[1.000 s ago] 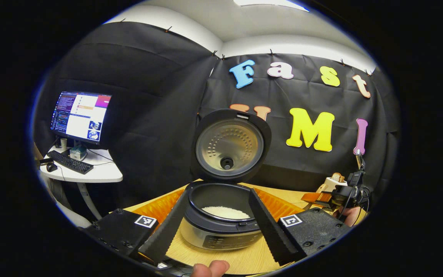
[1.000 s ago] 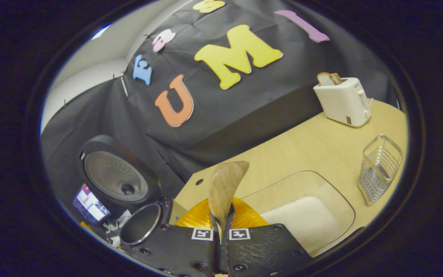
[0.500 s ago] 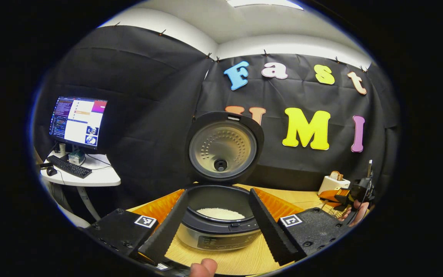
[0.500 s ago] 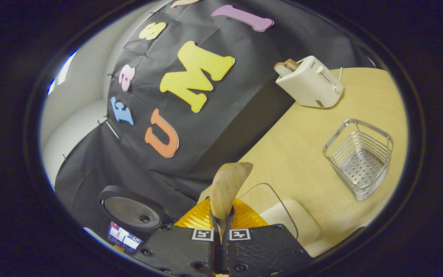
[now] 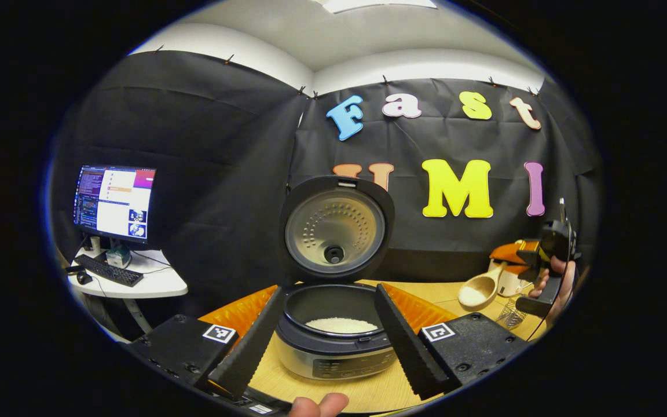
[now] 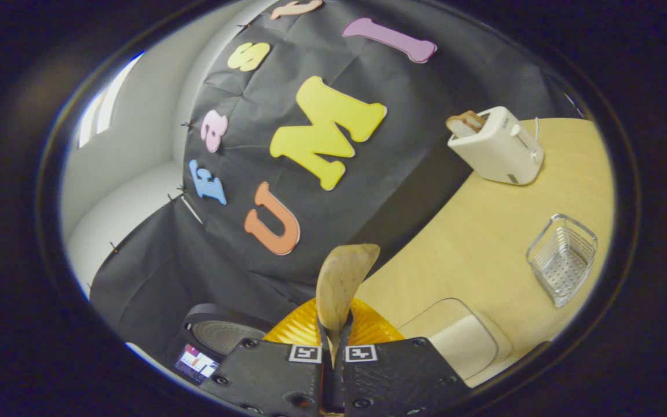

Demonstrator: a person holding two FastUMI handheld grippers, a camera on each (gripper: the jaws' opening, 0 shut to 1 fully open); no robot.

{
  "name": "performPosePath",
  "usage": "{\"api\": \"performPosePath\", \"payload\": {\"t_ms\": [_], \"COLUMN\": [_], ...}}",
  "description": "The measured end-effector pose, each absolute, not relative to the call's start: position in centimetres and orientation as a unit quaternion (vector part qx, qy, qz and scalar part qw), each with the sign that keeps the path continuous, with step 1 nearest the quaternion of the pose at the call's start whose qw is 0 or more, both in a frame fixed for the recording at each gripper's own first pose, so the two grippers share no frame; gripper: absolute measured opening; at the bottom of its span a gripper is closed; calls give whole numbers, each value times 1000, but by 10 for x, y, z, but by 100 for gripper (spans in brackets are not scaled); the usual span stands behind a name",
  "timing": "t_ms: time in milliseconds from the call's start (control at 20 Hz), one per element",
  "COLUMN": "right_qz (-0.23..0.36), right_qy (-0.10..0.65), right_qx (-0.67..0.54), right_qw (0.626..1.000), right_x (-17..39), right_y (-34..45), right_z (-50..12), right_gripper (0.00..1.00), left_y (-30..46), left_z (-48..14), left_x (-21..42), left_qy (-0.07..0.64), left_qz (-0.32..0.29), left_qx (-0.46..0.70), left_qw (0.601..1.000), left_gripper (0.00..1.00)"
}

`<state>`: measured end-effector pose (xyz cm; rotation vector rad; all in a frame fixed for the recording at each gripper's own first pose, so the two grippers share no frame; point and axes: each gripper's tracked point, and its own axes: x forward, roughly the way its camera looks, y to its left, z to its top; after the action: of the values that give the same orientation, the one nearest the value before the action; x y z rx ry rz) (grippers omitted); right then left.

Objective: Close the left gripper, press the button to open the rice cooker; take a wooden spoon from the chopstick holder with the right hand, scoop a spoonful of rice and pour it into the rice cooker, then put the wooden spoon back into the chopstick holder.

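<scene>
In the left gripper view the rice cooker [image 5: 333, 353] stands on the table with its lid [image 5: 336, 229] swung up and white rice [image 5: 340, 324] in the pot. My left gripper [image 5: 329, 289] is open, one finger on either side of the cooker, touching nothing. At the far right a hand holds my right gripper [image 5: 521, 260] raised above the table, shut on the handle of the wooden spoon [image 5: 478, 289], whose bowl shows a pale patch like rice. In the right gripper view the right gripper [image 6: 333, 330] pinches the spoon [image 6: 339, 284], bowl pointing up. The wire chopstick holder [image 6: 562, 266] stands empty at the right.
A white toaster [image 6: 498, 153] with bread sits at the back of the wooden table [image 6: 484, 231]. A clear container of rice [image 6: 461, 341] lies just below my right gripper. A side desk with a monitor [image 5: 113, 200] and keyboard stands far left. A fingertip [image 5: 319, 402] shows at the bottom edge.
My right gripper has risen with the spoon and pulled back from the chopstick holder, which now looks smaller. The left gripper has stayed open in front of the cooker, tilting slightly upward.
</scene>
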<state>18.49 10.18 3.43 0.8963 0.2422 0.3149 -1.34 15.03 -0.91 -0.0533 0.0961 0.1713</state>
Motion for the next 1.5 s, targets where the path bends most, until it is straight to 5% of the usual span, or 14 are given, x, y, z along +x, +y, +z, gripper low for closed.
{"api": "performPosePath", "payload": {"t_ms": [550,650,700,1500], "right_qz": [268,274,276,289], "right_qy": [120,115,113,-24], "right_qx": [302,274,260,-37], "right_qw": [907,915,919,956], "right_x": [186,187,187,172], "right_y": [289,305,312,356], "right_z": [80,79,77,96], "right_gripper": [0,0,1,0], "left_y": [183,194,197,204], "left_z": [-28,-27,-26,-26], "left_x": [-20,-24,-25,-27], "left_qy": [86,83,82,81], "left_qz": [99,110,114,123], "left_qx": [-24,-16,-17,-24], "left_qw": [991,990,990,989], "left_gripper": [100,94,100,100]}}
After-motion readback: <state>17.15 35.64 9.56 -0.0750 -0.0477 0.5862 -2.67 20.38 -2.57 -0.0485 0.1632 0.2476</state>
